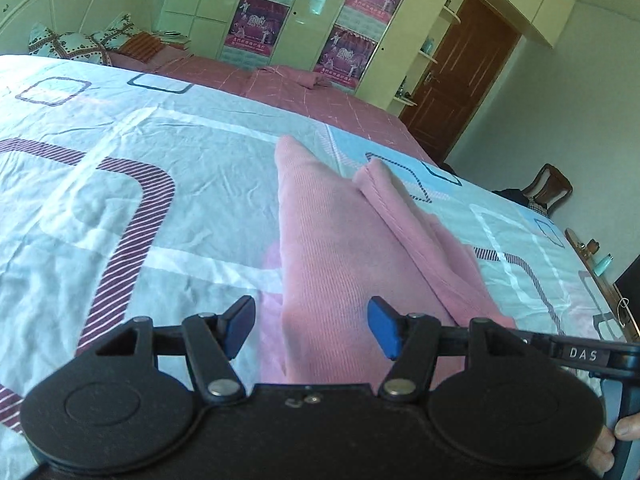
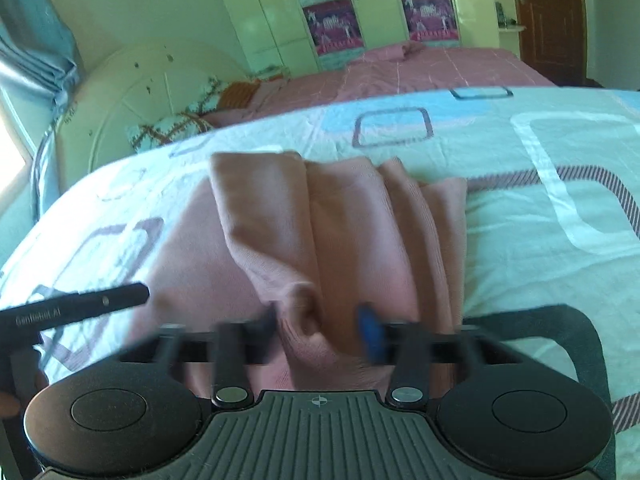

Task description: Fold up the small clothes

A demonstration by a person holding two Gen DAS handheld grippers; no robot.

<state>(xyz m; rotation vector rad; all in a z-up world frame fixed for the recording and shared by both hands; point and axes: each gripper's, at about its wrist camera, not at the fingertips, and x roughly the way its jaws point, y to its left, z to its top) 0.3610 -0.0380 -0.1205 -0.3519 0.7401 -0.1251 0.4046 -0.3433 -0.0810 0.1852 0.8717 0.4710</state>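
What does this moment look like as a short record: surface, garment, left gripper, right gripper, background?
surface: bed sheet printed with rounded squares
garment: pink knit garment, partly folded, lying on the sheet
left gripper: open, over the garment, pads not pressing it
right gripper: blurred; a bunch of garment between its fingers, grip unclear
background: wardrobe with posters, brown door
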